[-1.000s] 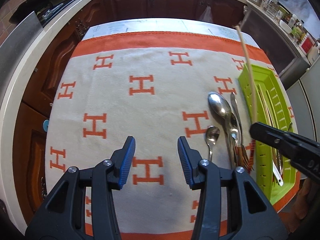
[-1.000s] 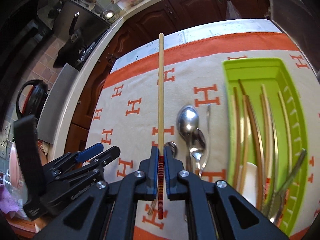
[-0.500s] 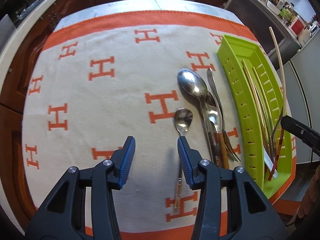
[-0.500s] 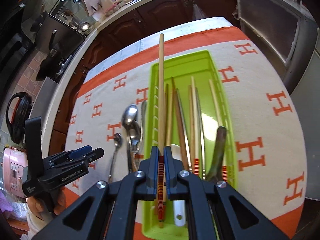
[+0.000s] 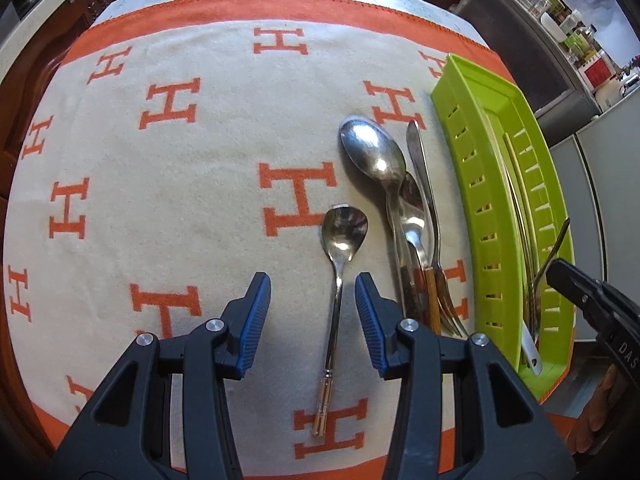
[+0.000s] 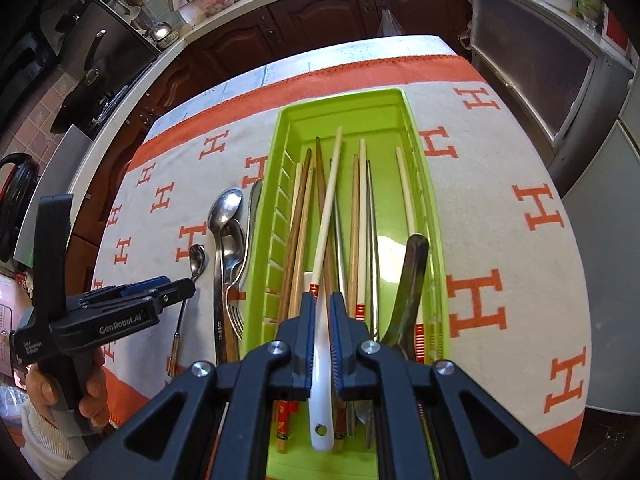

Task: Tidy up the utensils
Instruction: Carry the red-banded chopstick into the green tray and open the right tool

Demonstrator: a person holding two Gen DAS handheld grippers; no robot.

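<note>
A small steel spoon (image 5: 343, 232) lies on the cloth. Its handle runs between the pads of my open left gripper (image 5: 311, 280), nearer the right pad; whether it touches is unclear. Beside it lie a large spoon (image 5: 372, 148), another spoon, a knife and a fork. The green tray (image 5: 464, 140) holds several chopsticks. My right gripper (image 6: 322, 300) hovers low over the tray (image 6: 438, 240), its jaws opening a narrow gap. The cream chopstick (image 6: 330, 200) with red bands lies tilted in the tray, free of the pads. A white spoon handle (image 6: 320, 408) shows through the gap.
A cream cloth with orange H marks (image 5: 172, 104) covers the table. Dark wooden cabinets (image 6: 320, 12) and a counter curve round the far side. A grey appliance (image 6: 600, 280) stands close on the right. A hand (image 6: 94, 392) holds the left gripper (image 6: 176, 286).
My left gripper came down over the small spoon until its handle lay between the pads. My right gripper carried the chopstick over the tray, and the chopstick dropped out of the jaws into it.
</note>
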